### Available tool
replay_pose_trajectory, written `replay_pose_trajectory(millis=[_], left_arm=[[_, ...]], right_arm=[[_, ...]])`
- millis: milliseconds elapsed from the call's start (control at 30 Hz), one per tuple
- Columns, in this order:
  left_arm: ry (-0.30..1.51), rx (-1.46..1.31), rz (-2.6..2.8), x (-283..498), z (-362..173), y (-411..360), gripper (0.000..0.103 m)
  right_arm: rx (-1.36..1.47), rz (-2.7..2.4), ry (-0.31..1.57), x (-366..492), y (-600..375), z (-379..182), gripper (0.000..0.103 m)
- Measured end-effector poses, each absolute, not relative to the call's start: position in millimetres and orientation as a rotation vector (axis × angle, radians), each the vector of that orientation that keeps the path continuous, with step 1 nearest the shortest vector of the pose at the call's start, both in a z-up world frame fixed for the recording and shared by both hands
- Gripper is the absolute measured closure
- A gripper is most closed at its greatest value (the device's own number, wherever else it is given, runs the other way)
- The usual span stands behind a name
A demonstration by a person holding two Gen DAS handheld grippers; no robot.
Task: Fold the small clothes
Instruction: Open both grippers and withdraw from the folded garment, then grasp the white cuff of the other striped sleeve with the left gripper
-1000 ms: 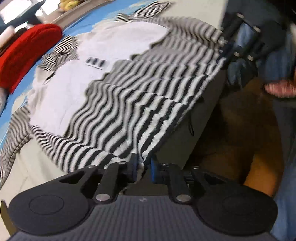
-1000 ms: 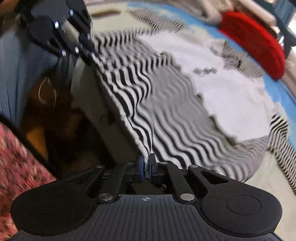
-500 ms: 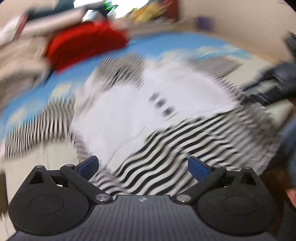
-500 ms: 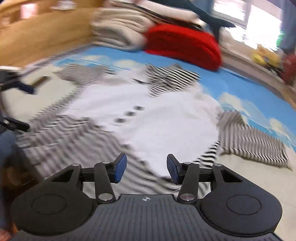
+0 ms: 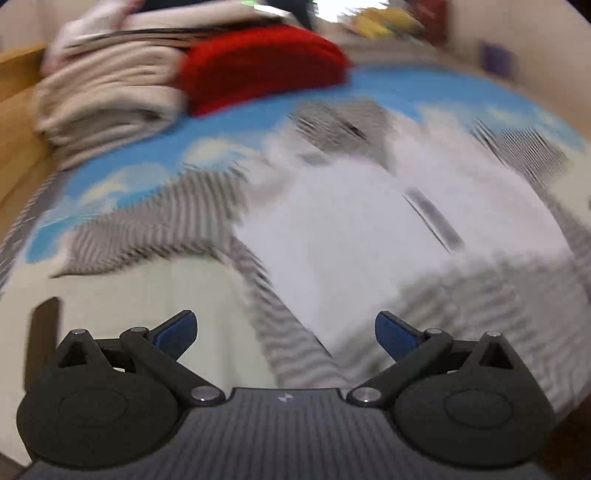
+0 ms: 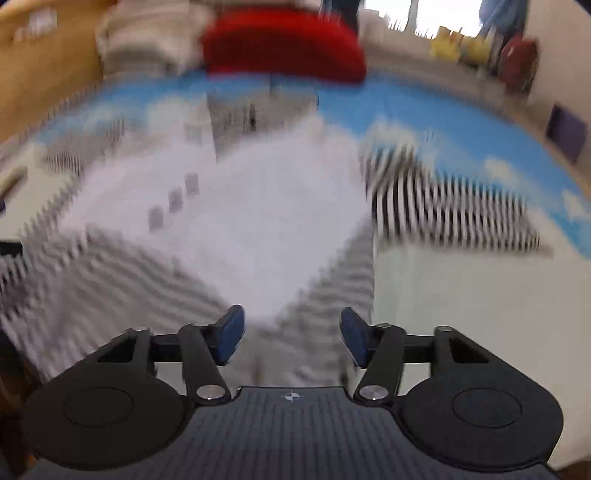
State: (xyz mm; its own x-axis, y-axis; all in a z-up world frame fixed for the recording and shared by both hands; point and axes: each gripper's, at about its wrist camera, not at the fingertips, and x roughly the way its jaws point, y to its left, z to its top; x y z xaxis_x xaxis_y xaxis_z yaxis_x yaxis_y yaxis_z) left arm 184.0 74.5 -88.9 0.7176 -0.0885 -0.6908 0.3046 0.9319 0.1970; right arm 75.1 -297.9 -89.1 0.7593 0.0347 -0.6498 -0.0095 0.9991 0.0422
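Both views are heavily motion-blurred — the striped garment (image 5: pixel 362 236) smears into grey bands, its white panel soft and featureless. Only the black housing of the left gripper (image 5: pixel 286 334) and the right gripper (image 6: pixel 291 338) stays crisp. Light is even, soft daylight; a window (image 6: pixel 424 14) at the top of the right wrist view blows out white. Fisheye bending curves the red cushion (image 5: pixel 258 62) and the frame edges — corners go dark.

Blue cloud-print bed (image 5: pixel 388 90) carries striped garment (image 6: pixel 258 221); red cushion (image 5: pixel 258 62); folded blankets (image 5: pixel 103 103).
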Motion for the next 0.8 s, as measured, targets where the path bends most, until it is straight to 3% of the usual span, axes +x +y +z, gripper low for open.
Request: replay_pose_trajectory(millis=[100,367,800], left_arm=[[0.726,0.215,-0.044,229,-80,90,0.000],[0.756,0.055,0.142,304,-91,111,0.000],[0.792,0.095,0.182,344,-119,126,0.000]], right_arm=[[0.118,-0.064,0.566,107,-299,-79,0.019],[0.319,-0.239,0.558,202,-305,-111,0.018],[0.278,-0.259,0.643,229,-291,-140,0.018]])
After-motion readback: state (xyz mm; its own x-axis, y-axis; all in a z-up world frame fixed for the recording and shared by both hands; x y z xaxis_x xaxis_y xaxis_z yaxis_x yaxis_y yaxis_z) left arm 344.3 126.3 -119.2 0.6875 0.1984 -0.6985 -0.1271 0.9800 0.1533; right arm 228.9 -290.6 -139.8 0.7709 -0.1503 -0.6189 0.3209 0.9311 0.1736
